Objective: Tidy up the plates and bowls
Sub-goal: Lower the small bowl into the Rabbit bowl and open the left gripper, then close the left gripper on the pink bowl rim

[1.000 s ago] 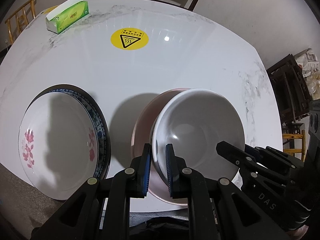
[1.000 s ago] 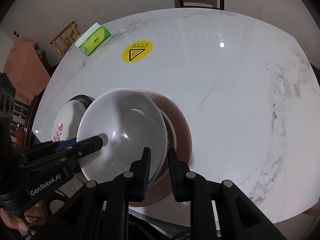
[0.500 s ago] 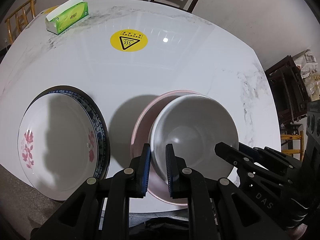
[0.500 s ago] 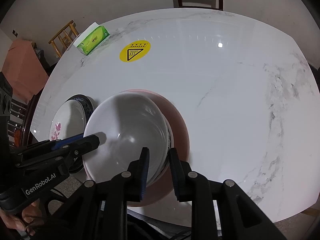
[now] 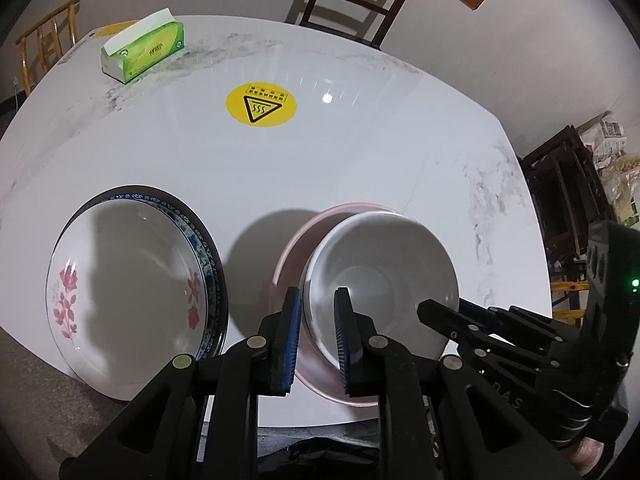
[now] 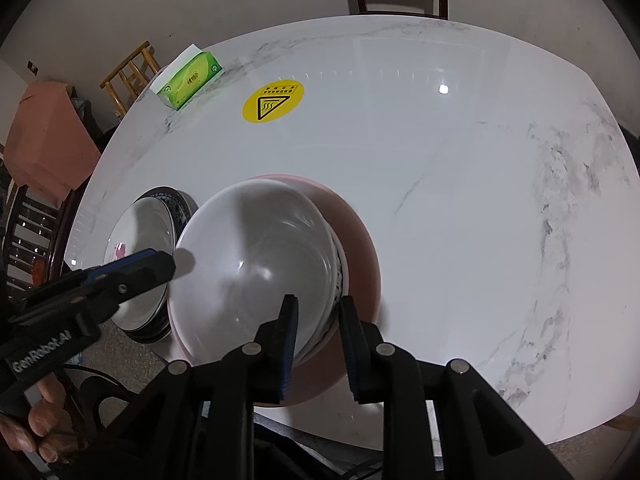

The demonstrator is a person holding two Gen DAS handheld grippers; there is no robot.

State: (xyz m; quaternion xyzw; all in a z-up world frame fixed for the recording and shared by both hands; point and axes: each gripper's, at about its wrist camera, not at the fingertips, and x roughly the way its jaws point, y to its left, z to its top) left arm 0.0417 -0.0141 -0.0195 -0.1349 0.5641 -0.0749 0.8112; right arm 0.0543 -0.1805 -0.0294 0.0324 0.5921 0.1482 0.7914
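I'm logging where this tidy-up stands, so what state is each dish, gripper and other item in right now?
Plain white ceramic bowl: upright, over the pink plate, rim between both grippers' fingers.
Pale pink round plate: flat on the table under the bowl.
White floral plate: stacked on the blue-patterned plate.
Green tissue box: lying flat, tissue showing.
Left gripper: straddles the bowl's rim; grip unclear.
Right gripper: straddles the opposite rim; grip unclear.

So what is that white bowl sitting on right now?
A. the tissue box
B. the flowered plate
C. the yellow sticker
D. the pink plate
D: the white bowl sits on the pink plate, whose rim shows around it; both grippers straddle the bowl's rim.
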